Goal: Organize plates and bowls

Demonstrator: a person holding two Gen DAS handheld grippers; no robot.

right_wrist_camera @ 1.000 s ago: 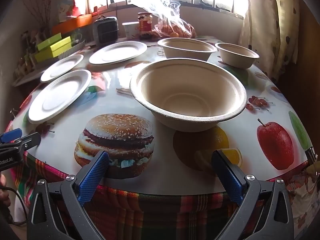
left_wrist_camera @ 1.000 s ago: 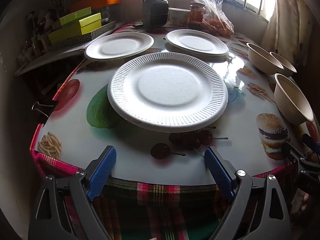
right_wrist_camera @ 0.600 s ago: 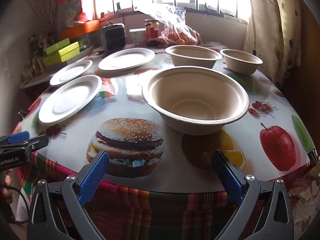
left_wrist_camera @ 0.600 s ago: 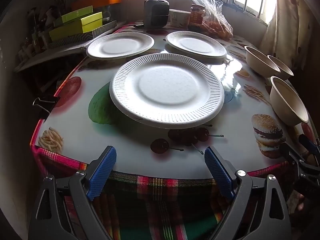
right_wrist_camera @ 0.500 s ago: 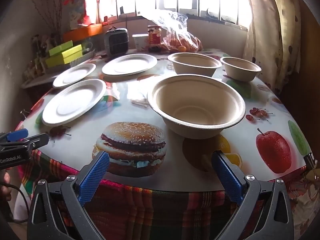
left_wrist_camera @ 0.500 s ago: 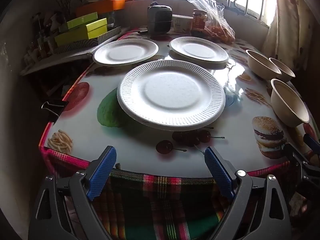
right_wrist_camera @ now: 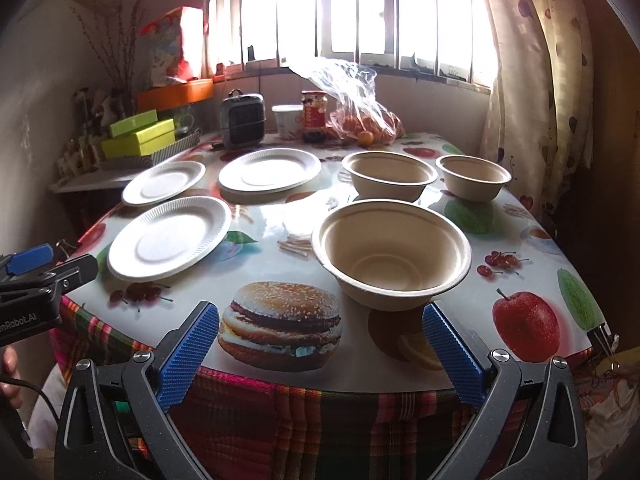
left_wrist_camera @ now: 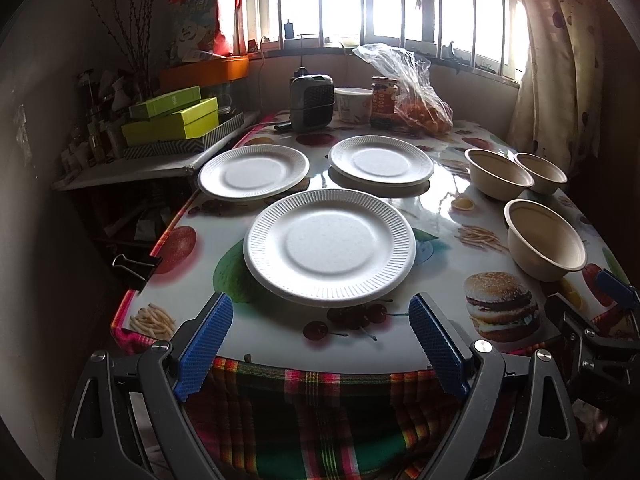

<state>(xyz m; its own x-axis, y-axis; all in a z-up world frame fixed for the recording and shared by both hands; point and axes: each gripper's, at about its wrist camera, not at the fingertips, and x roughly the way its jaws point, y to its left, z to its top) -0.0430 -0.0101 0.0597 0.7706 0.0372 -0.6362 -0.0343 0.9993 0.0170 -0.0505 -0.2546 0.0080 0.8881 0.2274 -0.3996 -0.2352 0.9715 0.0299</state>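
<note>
Since they look like thin paper or foam, the three plates, nearest [left_wrist_camera: 330, 246] at the table's [left_wrist_camera: 436, 212] front left, should be light, bendy and prone to slide on the glossy cloth; the rim is the place to pinch. The three bowls, nearest [right_wrist_camera: 392, 254] at front right, seem stiffer pulp, best taken by the lip. The left gripper [left_wrist_camera: 322, 344] and right gripper [right_wrist_camera: 320, 354] both stand wide apart, holding and touching nothing, short of the table edge.
</note>
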